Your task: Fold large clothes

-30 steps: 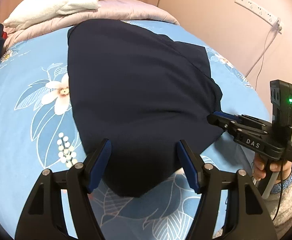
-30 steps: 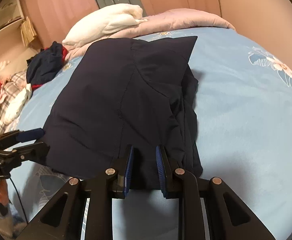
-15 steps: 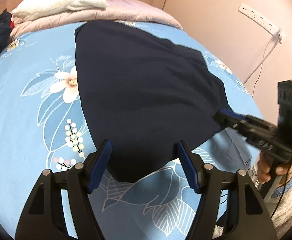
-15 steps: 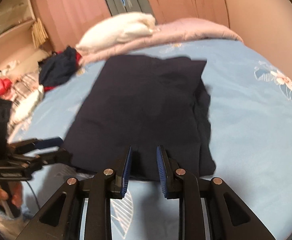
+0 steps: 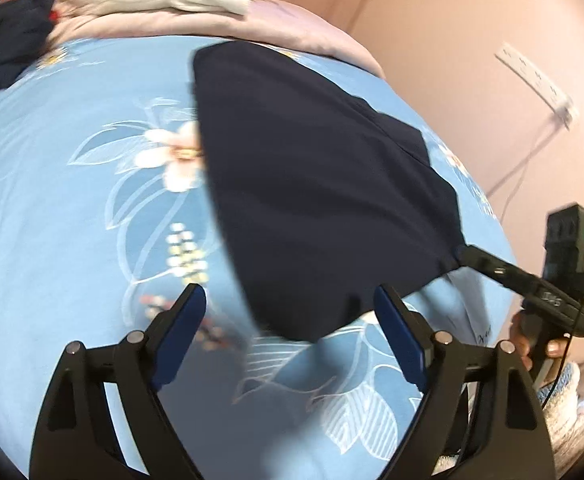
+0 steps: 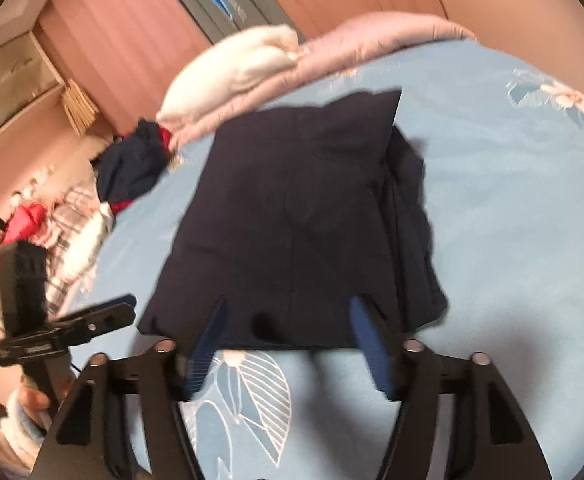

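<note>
A dark navy garment (image 5: 316, 184) lies folded on the blue floral bedsheet (image 5: 52, 200); it also shows in the right wrist view (image 6: 292, 224), with a bunched layer along its right side. My left gripper (image 5: 290, 304) is open and empty, hovering over the garment's near left corner. My right gripper (image 6: 288, 320) is open and empty over the garment's near edge. In the left wrist view the right gripper (image 5: 468, 256) meets the garment's right corner. The left gripper (image 6: 128, 308) appears in the right wrist view just left of the garment.
A white pillow (image 6: 236, 68) lies on a pink quilt (image 6: 372, 40) at the bed's far end. A pile of clothes (image 6: 132, 160) sits at the left. A power strip (image 5: 536, 80) and cable hang on the right wall.
My right gripper has opened from shut and let go of the garment's near edge. Both grippers have drawn back toward the near side. The garment now lies flatter.
</note>
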`<action>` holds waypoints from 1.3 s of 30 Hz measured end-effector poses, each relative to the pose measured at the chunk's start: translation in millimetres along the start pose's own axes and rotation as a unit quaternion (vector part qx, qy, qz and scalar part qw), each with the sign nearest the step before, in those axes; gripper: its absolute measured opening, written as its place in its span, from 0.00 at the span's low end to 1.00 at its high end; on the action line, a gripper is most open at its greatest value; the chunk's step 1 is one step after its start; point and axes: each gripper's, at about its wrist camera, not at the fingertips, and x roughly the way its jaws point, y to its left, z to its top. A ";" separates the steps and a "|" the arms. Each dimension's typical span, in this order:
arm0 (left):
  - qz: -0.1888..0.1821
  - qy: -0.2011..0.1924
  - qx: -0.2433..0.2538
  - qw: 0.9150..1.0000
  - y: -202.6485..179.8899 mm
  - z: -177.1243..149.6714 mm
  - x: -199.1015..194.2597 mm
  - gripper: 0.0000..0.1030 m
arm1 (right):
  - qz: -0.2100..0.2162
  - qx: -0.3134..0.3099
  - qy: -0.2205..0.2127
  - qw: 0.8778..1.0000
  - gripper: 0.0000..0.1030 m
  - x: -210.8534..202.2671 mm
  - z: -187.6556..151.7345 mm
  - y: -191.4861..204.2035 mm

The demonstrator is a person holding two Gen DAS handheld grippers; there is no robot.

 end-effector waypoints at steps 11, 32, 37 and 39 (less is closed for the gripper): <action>-0.063 0.016 -0.102 0.993 44.5 14.1 5.8 0.99 | 0.009 0.084 -0.010 0.996 0.88 2.4 15.9 -37.1; -0.172 0.065 -0.188 0.965 65.3 64.6 72.9 0.99 | 0.080 0.160 0.065 0.982 0.99 66.3 53.6 -79.1; -0.181 0.067 -0.185 0.964 64.9 70.9 79.0 0.99 | 0.089 0.135 0.094 0.982 0.99 79.1 63.3 -71.5; -0.185 0.066 -0.181 0.964 63.8 74.6 81.6 0.99 | 0.092 0.120 0.108 0.983 0.99 85.5 66.0 -68.4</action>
